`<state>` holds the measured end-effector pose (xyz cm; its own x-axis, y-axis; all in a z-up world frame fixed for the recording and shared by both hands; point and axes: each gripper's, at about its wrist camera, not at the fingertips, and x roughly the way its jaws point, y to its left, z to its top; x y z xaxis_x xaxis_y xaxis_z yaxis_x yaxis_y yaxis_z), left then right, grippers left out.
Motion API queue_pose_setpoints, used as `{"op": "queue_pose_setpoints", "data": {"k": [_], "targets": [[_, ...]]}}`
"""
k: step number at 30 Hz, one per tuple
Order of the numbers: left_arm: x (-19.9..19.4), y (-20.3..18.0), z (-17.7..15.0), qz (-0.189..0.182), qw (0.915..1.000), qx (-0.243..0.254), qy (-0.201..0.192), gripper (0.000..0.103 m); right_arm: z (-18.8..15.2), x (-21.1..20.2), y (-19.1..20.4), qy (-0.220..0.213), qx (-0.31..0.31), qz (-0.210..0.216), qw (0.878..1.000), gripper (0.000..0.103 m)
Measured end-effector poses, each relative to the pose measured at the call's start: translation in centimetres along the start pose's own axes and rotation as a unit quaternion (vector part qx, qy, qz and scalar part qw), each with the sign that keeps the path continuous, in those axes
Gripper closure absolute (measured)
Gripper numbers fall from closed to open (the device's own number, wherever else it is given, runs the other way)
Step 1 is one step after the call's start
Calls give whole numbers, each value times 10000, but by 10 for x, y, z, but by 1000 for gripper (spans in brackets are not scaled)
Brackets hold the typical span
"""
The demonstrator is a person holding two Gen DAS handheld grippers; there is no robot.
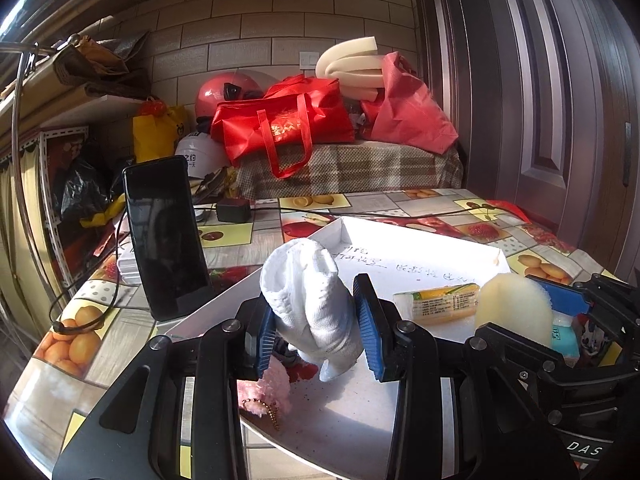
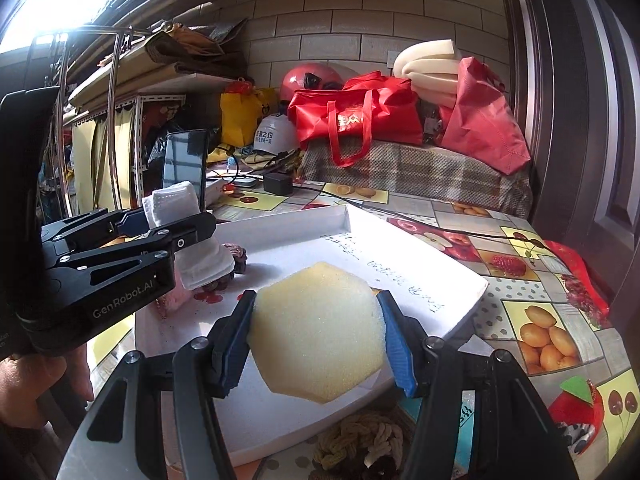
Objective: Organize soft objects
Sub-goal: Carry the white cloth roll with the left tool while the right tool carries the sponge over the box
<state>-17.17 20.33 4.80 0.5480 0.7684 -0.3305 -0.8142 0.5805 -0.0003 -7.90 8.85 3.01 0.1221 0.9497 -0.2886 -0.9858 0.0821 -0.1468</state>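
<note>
There are two grippers, the left one [image 1: 316, 330] and the right one [image 2: 318, 340]. I count one white sock [image 1: 312, 300], one yellow sponge [image 2: 318, 332], one white tray [image 2: 400, 248], one phone [image 1: 166, 236] and one yellow packet [image 1: 438, 302]. Behind the desk [image 1: 540, 264] are two helmets, a red one [image 1: 224, 92] and a white one [image 1: 198, 156], and two red bags [image 1: 280, 124] [image 1: 408, 108].

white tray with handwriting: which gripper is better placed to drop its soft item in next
Left, probably. The left gripper holds the white knitted sock over the white tray; the right gripper's yellow foam sponge hangs at its near edge.
</note>
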Motion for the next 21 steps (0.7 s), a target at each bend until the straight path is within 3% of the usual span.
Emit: {"op": "queue_pose_setpoints", "data": {"k": [10, 21], "targets": [[10, -1, 2, 71, 9999, 36, 90, 67, 4, 15, -2, 263, 143, 83, 9995, 43], [32, 5, 8, 257, 9995, -44, 187, 67, 2, 50, -19, 1026, 695, 288, 9919, 43]]}}
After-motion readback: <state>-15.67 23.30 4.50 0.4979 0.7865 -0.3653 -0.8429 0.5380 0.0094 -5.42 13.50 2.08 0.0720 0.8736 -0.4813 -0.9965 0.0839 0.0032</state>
